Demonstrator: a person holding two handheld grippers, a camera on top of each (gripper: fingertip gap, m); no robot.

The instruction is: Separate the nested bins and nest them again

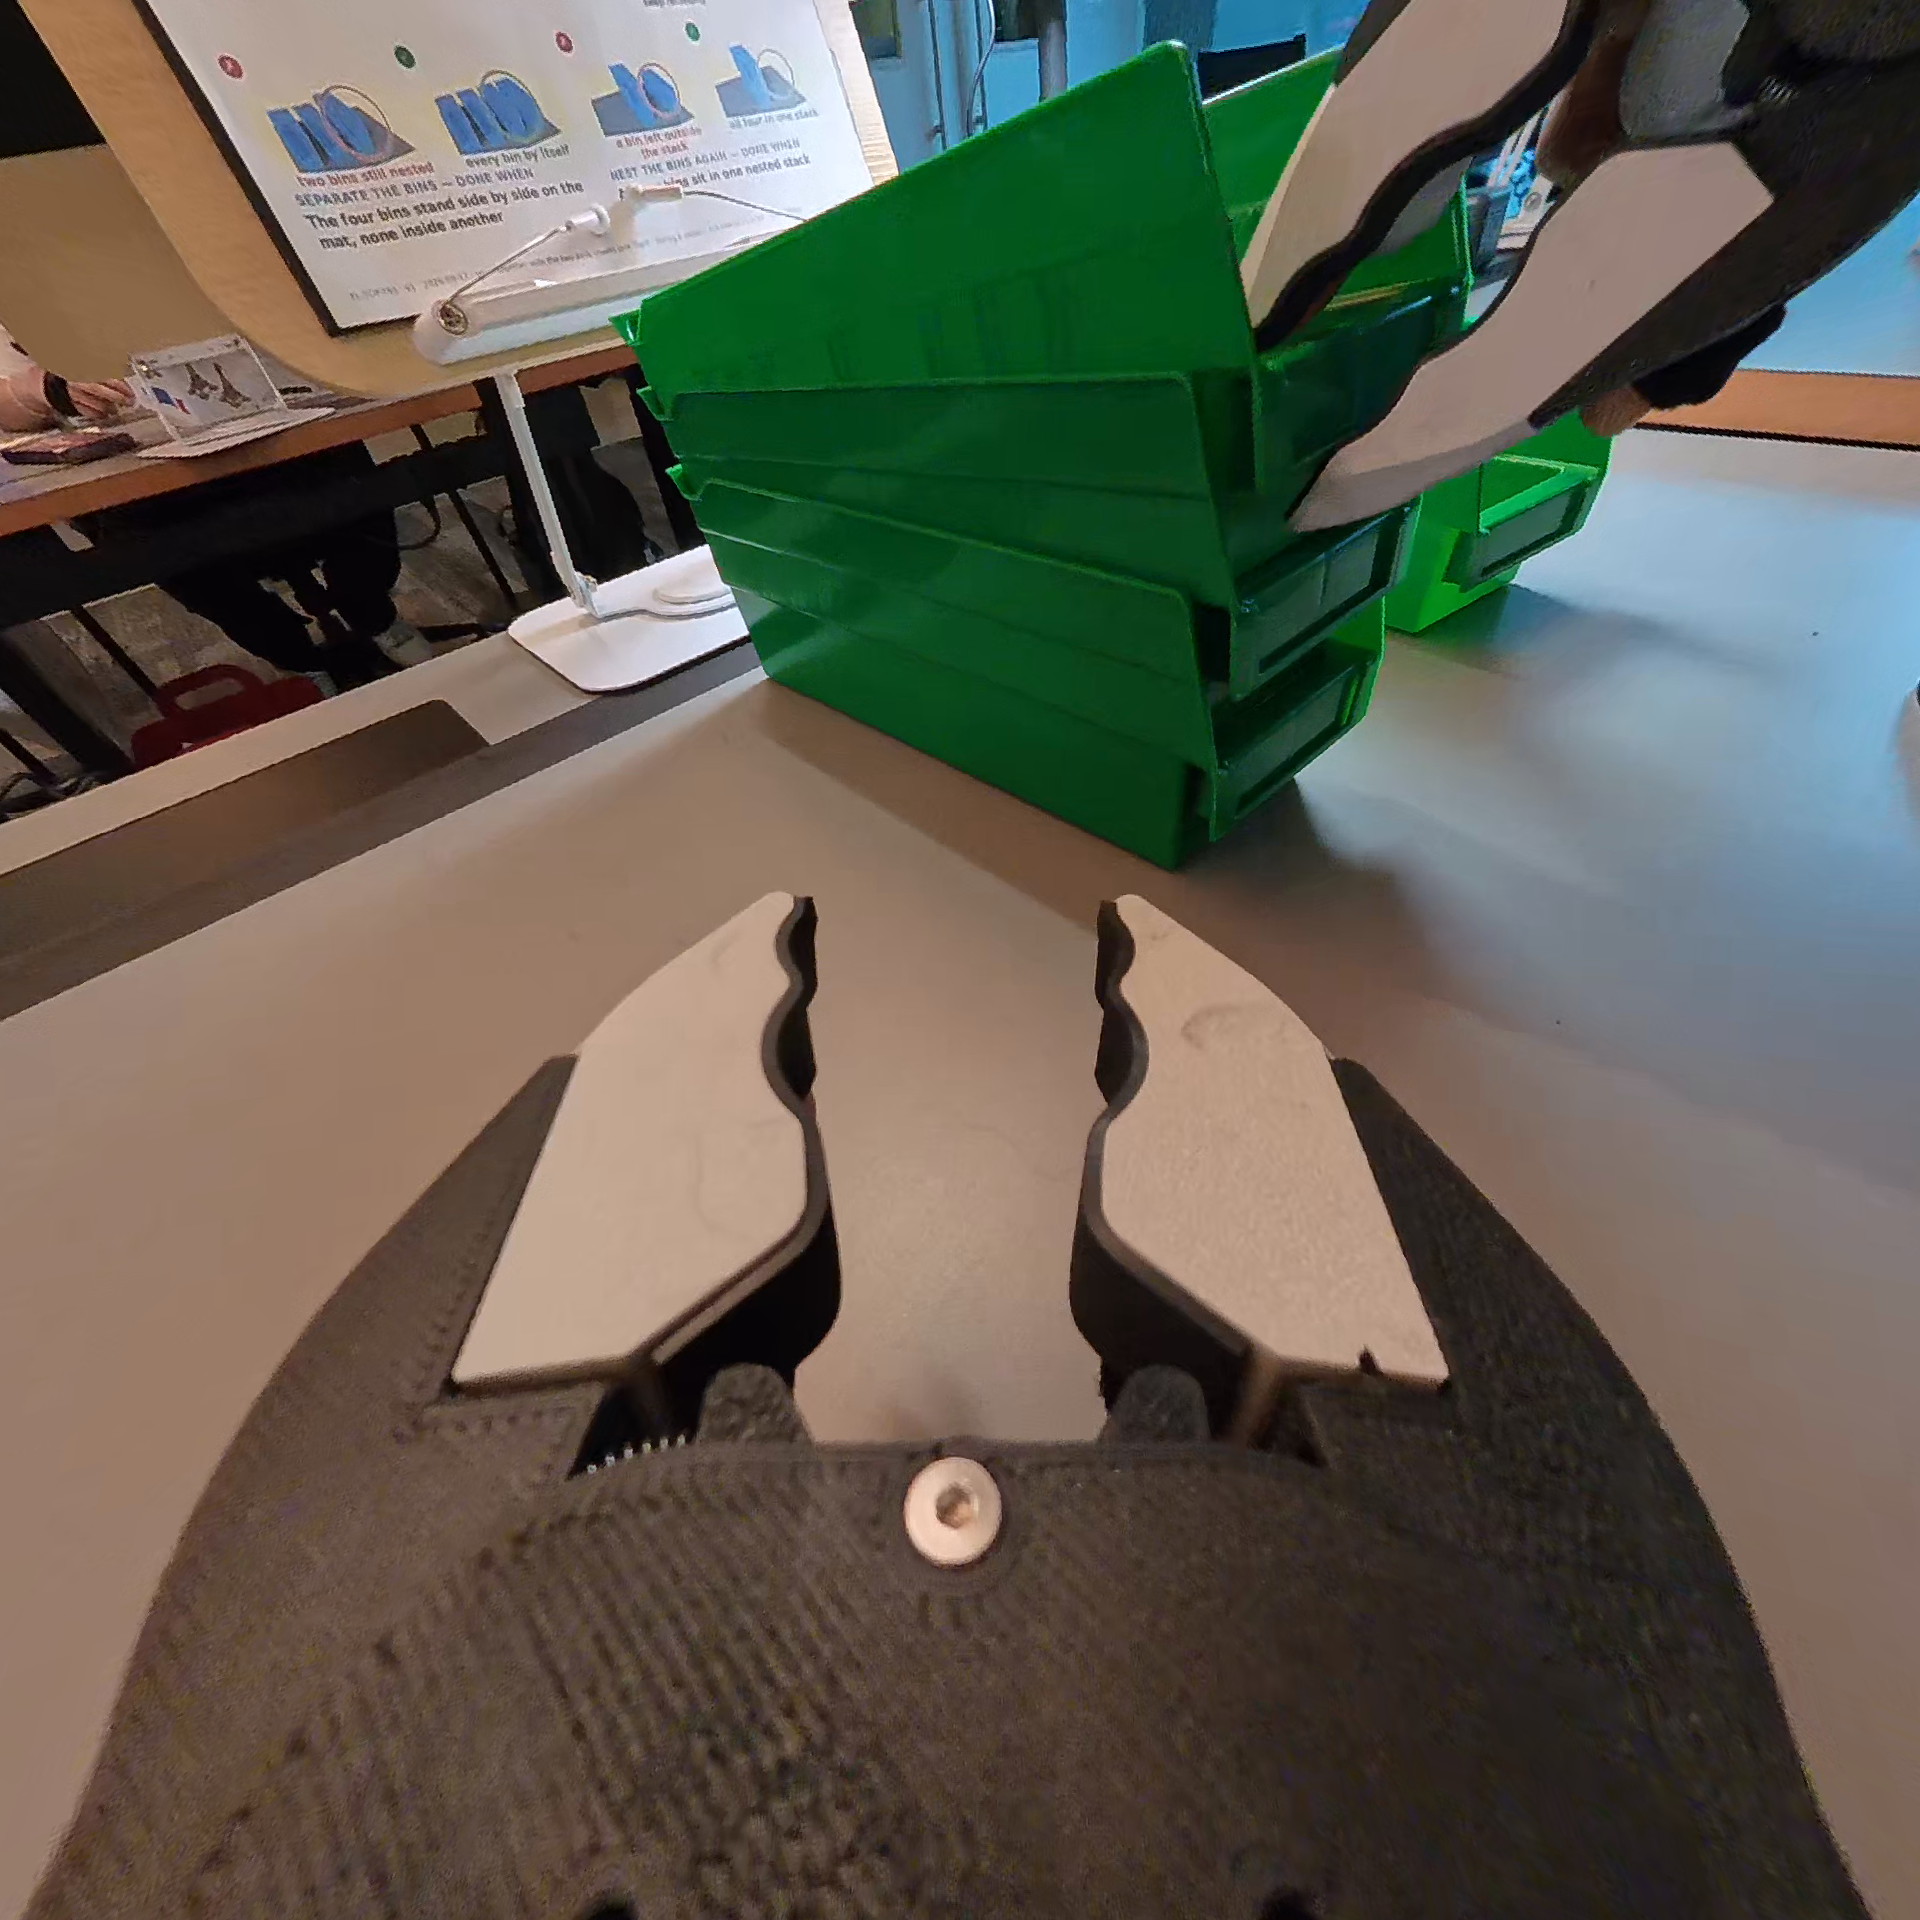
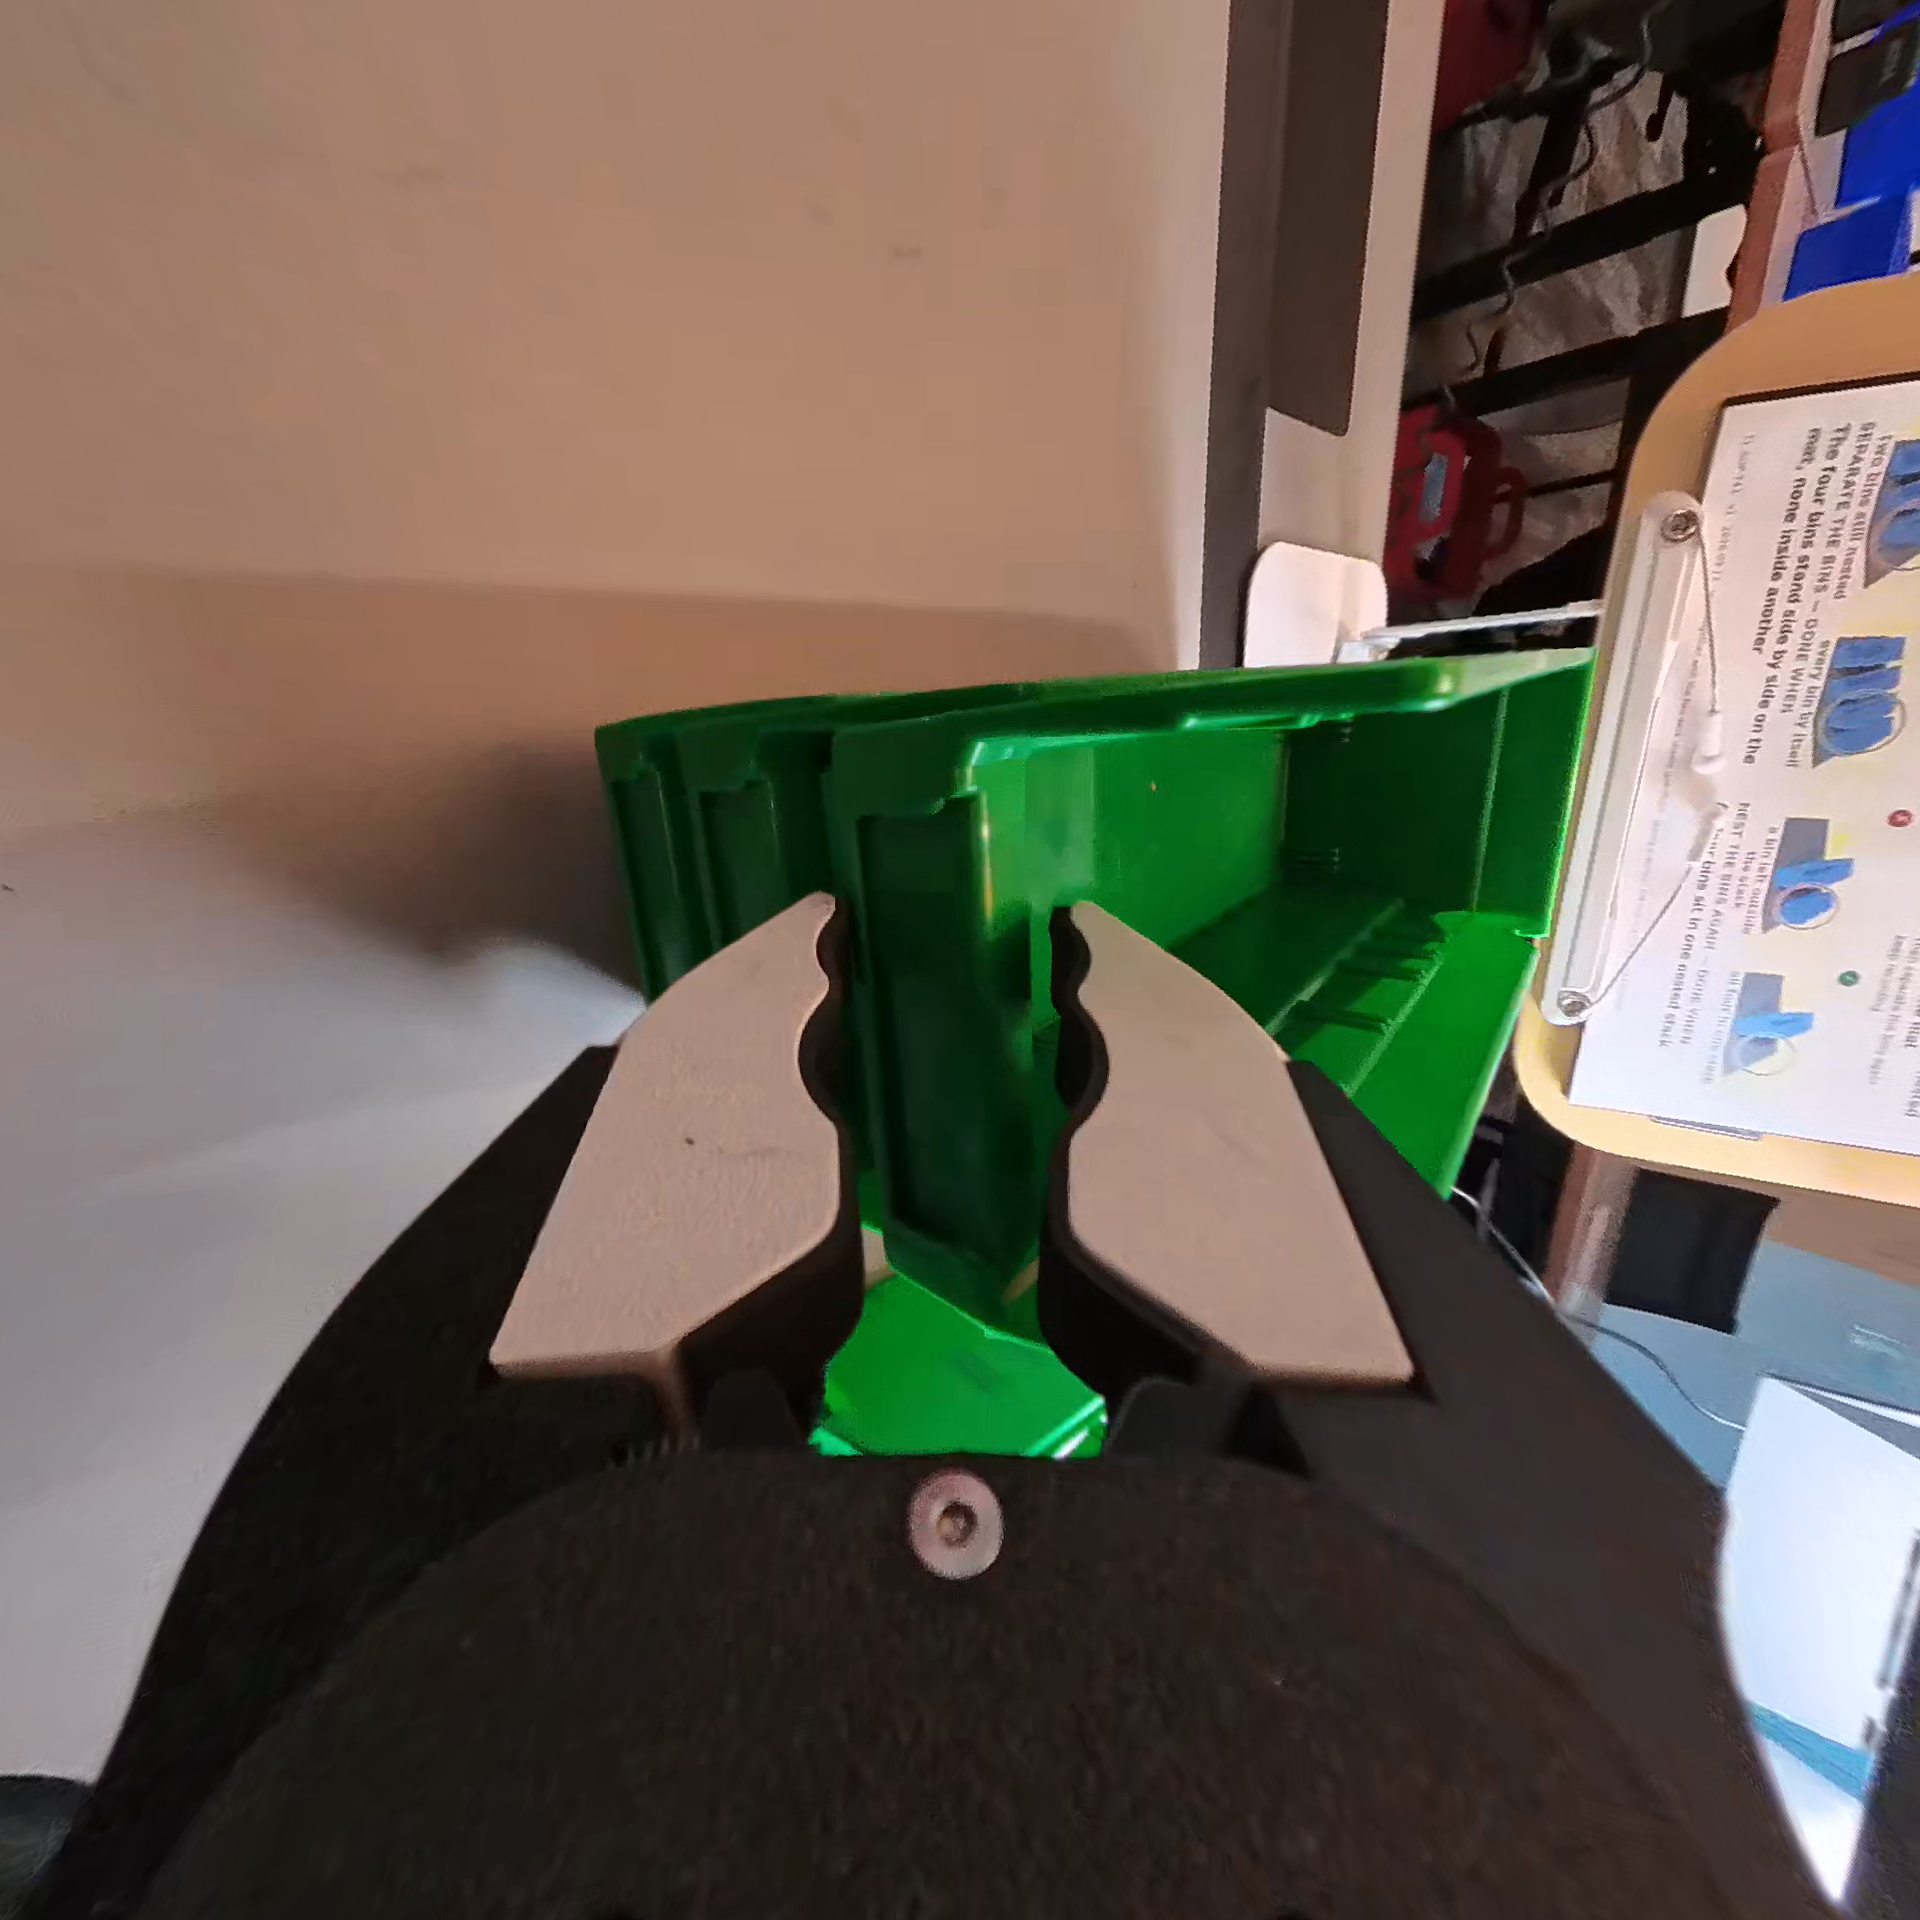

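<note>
A stack of nested green bins [image 1: 987, 644] stands on the grey table [image 1: 1558, 987]. The top bin [image 1: 935, 270] is tilted, with its front end lifted out of the stack. My right gripper [image 1: 1283, 426] is shut on that bin's front wall, one finger inside and one outside. In the right wrist view the front wall sits between the fingers of the right gripper [image 2: 951, 920], with the top bin's inside [image 2: 1195, 831] and the lower bins' fronts [image 2: 665, 831] beyond. My left gripper [image 1: 956, 914] is open and empty above the table, short of the stack.
Another green bin [image 1: 1507, 520] stands alone behind the stack on the right. A poster on a board [image 1: 499, 156] stands on a white stand [image 1: 634, 623] to the left of the stack. A second table with a person's hand [image 1: 62, 400] is at the far left. The gap from one gripper's tips to the other's is roughly 15 cm.
</note>
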